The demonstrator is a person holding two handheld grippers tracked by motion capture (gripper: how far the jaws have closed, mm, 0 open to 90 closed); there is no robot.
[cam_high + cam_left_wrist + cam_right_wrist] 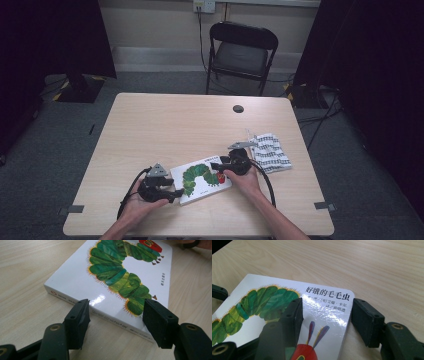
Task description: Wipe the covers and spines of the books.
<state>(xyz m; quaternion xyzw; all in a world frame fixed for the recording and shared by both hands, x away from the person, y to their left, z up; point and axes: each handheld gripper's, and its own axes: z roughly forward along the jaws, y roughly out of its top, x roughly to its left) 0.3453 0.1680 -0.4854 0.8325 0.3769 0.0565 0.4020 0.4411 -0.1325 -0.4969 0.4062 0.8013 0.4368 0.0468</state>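
A thick white board book (204,179) lies flat on the pale wooden bench (165,125) near its front edge, its glossy cover showing a green segmented caterpillar with a red head and a line of black Chinese characters by one rounded corner. The left gripper (116,315) sits at the spine end with its jaws spread apart and gripping nothing, while the right gripper (325,315) has its jaws released too, one over the cover and the other just off the book's edge
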